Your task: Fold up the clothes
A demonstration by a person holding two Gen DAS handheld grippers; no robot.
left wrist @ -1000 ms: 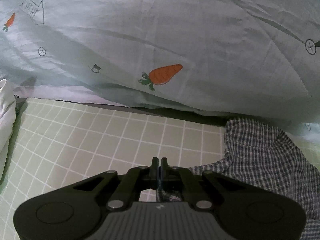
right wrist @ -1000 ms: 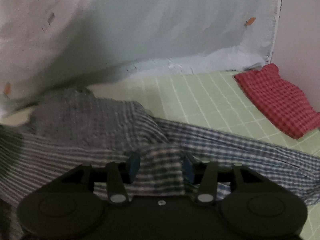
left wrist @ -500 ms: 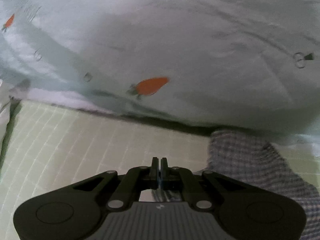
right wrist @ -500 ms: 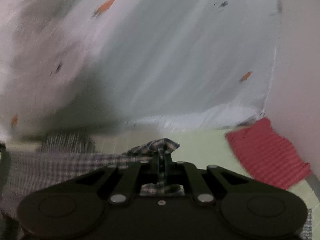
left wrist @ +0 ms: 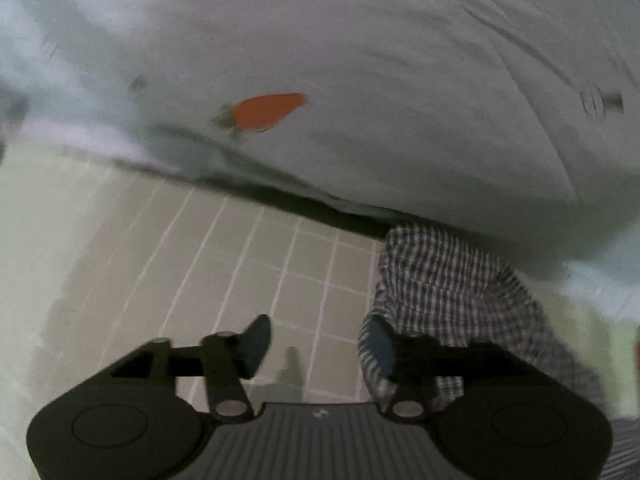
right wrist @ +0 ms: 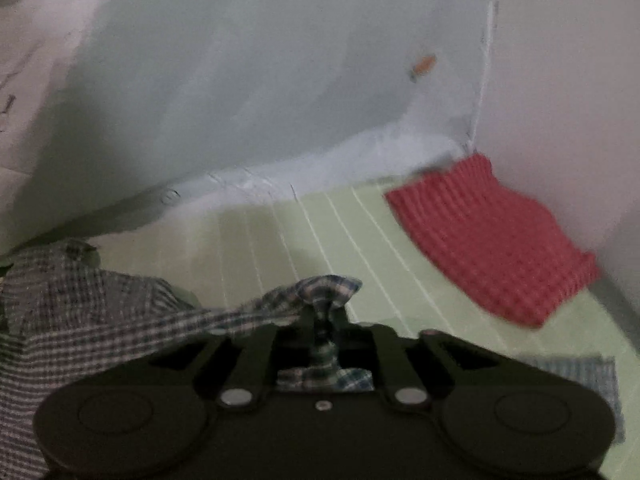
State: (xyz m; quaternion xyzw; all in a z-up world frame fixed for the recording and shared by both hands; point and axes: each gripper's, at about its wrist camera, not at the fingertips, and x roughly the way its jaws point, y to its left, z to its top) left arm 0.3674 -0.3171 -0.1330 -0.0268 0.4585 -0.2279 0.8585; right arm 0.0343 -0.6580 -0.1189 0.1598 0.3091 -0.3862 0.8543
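A blue-and-white checked shirt (left wrist: 448,280) lies bunched on the green grid sheet (left wrist: 240,264), to the right in the left wrist view. My left gripper (left wrist: 316,340) stands open; its right finger touches the shirt's edge and nothing sits between the fingers. In the right wrist view the same checked shirt (right wrist: 100,312) stretches off to the left. My right gripper (right wrist: 322,320) is shut on a pinched fold of it, a tuft of cloth poking up above the fingertips.
A pale blue quilt with carrot prints (left wrist: 360,80) rises as a wall behind the sheet (right wrist: 280,80). A folded red checked garment (right wrist: 492,240) lies at the right by a white wall. Another checked cloth edge (right wrist: 580,372) shows at the lower right.
My left gripper has opened and let go of the shirt. My right gripper closed on a fold of the shirt and lifted it. Both views are blurred by motion.
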